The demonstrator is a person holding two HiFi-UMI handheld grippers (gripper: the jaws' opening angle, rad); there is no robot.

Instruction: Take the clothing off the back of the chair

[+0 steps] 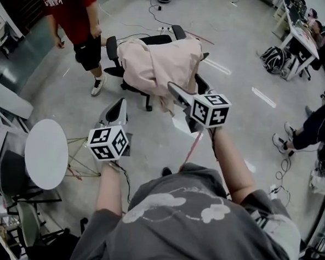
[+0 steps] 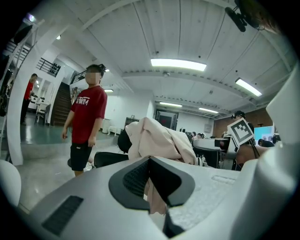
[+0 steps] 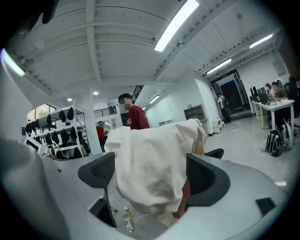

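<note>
Facing the soft, light pink garment (image 1: 155,63) draped over the chair (image 1: 157,39) back, I'd pinch a top fold with my right gripper (image 1: 176,94), jaws spread empty; left gripper (image 1: 115,112) jaws seem clenched.

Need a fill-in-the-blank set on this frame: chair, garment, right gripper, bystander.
1. The pale pink cloth garment is draped over the ____ of the black wheeled office chair.
2. The right gripper is ____, its pads not pressing on the garment.
3. The person standing beside the chair wears a ____ T-shirt.

Missing words: back; open; red.
</note>
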